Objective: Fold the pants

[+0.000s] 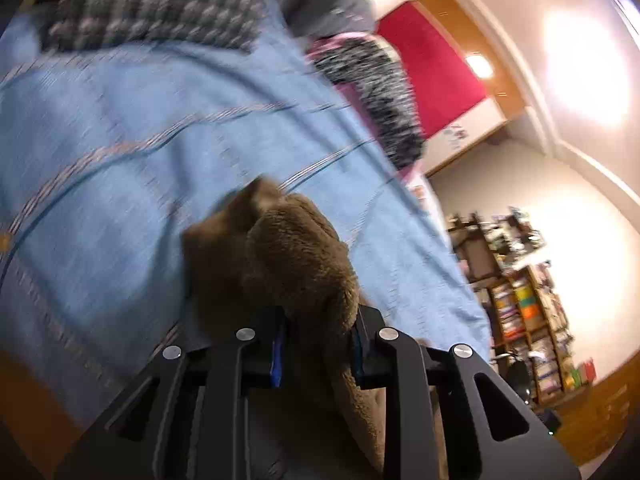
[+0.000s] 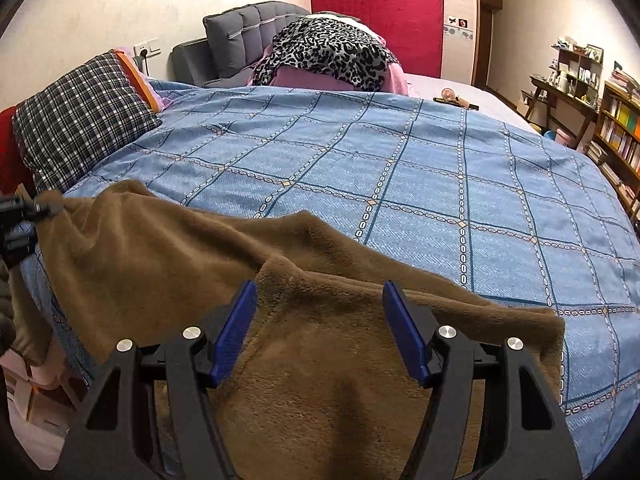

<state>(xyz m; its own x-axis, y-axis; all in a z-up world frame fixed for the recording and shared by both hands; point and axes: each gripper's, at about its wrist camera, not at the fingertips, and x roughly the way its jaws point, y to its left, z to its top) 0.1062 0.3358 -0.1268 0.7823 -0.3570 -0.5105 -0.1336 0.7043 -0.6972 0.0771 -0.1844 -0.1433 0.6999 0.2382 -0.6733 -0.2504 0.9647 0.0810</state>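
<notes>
Left gripper fingers clamped on brown pants; right gripper fingers apart. Checked pillow lies beside the pants on the bed.

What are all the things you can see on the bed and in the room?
Fleece pants: one, brown, spread across the near edge of the bed.
Bedspread: one, blue with a grid pattern, covering the bed.
Checked pillow: one, dark and white plaid, at the left of the bed.
Leopard-print cloth: one, black and white, on a pink pile at the far side.
Headboard: one, grey, padded, by the wall.
Red panel: one, upright behind the bed.
Bookshelf: one, wooden, full of books, at the right.
Left tongs: black with blue pads, shut on a bunch of the pants.
Right tongs: black with blue pads, open over the pants.
</notes>
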